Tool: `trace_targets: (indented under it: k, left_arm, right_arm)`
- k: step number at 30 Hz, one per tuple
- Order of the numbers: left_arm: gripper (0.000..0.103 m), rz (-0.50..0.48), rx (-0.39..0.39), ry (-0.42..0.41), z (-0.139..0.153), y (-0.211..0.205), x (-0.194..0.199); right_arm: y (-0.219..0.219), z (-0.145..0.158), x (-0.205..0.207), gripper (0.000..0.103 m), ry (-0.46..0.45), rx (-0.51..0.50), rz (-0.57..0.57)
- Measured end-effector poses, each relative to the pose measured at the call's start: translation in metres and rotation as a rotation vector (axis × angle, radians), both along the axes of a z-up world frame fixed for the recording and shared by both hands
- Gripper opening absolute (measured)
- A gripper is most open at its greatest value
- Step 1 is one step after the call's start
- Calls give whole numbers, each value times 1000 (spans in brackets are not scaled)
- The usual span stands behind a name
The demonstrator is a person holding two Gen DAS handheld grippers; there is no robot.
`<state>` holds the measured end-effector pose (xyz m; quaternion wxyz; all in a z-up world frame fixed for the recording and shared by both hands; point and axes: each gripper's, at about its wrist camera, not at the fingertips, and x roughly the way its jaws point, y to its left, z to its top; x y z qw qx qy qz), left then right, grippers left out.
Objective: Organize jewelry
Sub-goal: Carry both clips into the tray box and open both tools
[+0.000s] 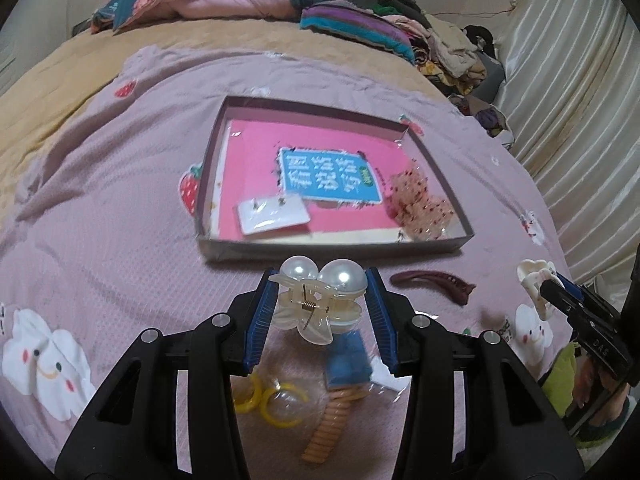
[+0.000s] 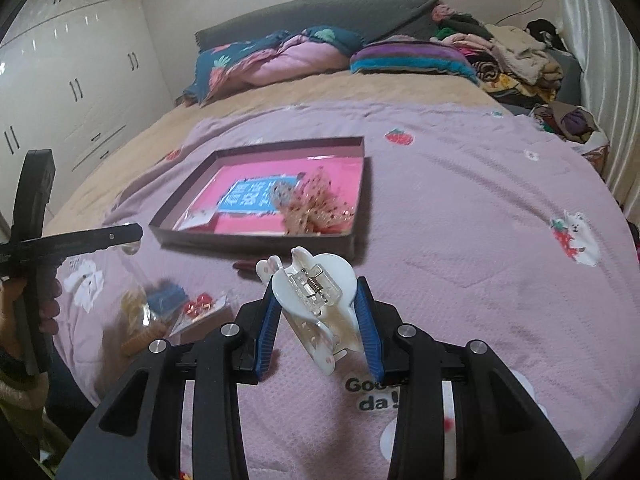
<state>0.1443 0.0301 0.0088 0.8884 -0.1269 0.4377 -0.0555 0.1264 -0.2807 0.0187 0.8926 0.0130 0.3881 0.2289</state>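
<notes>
My left gripper point(image 1: 322, 298) is shut on a pearl claw clip point(image 1: 320, 300) and holds it above the bed, just short of the shallow box point(image 1: 332, 246). My right gripper point(image 2: 316, 312) is shut on a white claw clip point(image 2: 316, 300), also held above the bed; it shows at the right of the left wrist view point(image 1: 536, 284). The box point(image 2: 256, 240) has a pink bottom with a blue label and holds a white earring card point(image 1: 272, 214) and a spotted mesh bow point(image 1: 420, 204). A dark red hair clip point(image 1: 434, 282) lies on the bed before the box.
Below my left gripper lie yellow rings point(image 1: 276, 400), an orange spiral hair tie point(image 1: 328, 428) and a blue packet point(image 1: 348, 360) on the pink blanket point(image 1: 120, 220). Pillows and piled clothes point(image 1: 440, 44) fill the far end. A curtain point(image 1: 580, 120) hangs right; wardrobes point(image 2: 72, 80) stand left.
</notes>
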Motion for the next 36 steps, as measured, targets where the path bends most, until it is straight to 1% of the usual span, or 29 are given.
trace_targets:
  k: [8,17,23,31,36]
  left_arm:
    - [36,-25,6,-21,10,-12,16]
    - [36,-43,9,-43,22,-20,40]
    - [36,-54,14,-47,25,-23,54]
    - [36,-75,32,-33,20,-31,74]
    - [36,-91,38,-7,6,-39,87]
  right_arm:
    - [3,15,12,35,-26,28,-18]
    - [17,37,36,35,-72,41,-15]
    - [26,47,54,35,-93,49,-15]
    - [36,57,77,35,-109,66,-24]
    - [40,60,94,35,-114,71,-29]
